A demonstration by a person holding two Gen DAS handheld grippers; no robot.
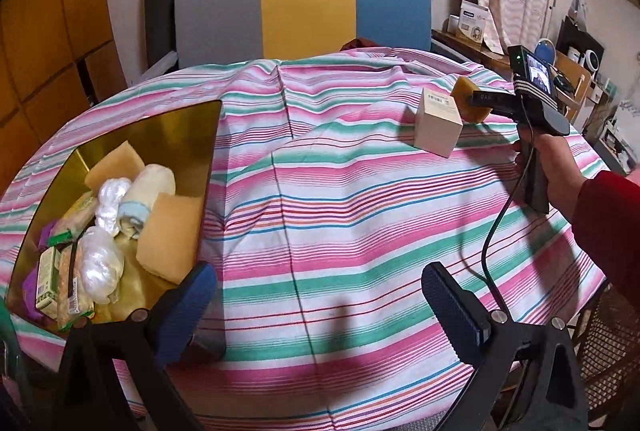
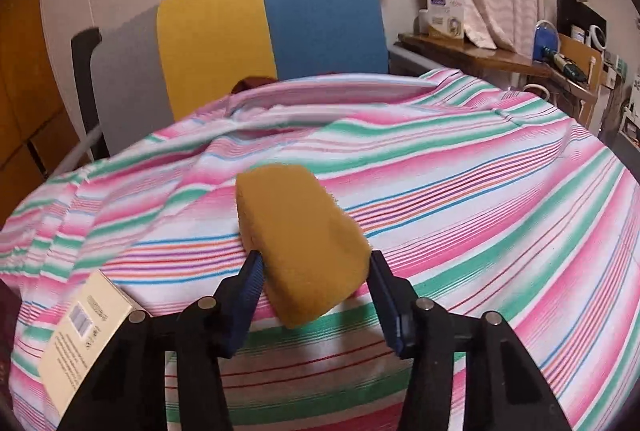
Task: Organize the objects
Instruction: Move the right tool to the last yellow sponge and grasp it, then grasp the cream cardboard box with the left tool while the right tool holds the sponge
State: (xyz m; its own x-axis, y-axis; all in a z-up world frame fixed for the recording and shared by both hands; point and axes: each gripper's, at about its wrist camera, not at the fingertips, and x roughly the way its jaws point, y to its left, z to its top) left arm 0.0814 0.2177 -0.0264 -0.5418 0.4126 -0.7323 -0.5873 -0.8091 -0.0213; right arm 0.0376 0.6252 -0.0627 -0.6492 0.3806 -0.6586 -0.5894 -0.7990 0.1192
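Observation:
My right gripper point(image 2: 316, 271) is shut on a yellow-brown sponge point(image 2: 300, 243) and holds it above the striped tablecloth point(image 2: 480, 211). In the left wrist view the same sponge point(image 1: 466, 97) and right gripper point(image 1: 480, 99) hang at the far right, just behind a cream box point(image 1: 438, 127) that stands on the cloth. The box also shows at the lower left of the right wrist view point(image 2: 84, 335). My left gripper point(image 1: 316, 307) is open and empty above the cloth near the front edge. A gold tray point(image 1: 180, 127) at the left holds sponges, a rolled towel, plastic-wrapped bundles and small packets.
A chair point(image 1: 304, 3) with grey, yellow and blue panels stands behind the table. A cluttered wooden shelf point(image 1: 576, 71) runs along the right wall. The right gripper's black cable point(image 1: 500, 227) hangs over the cloth at the right. The cloth has folds and ridges.

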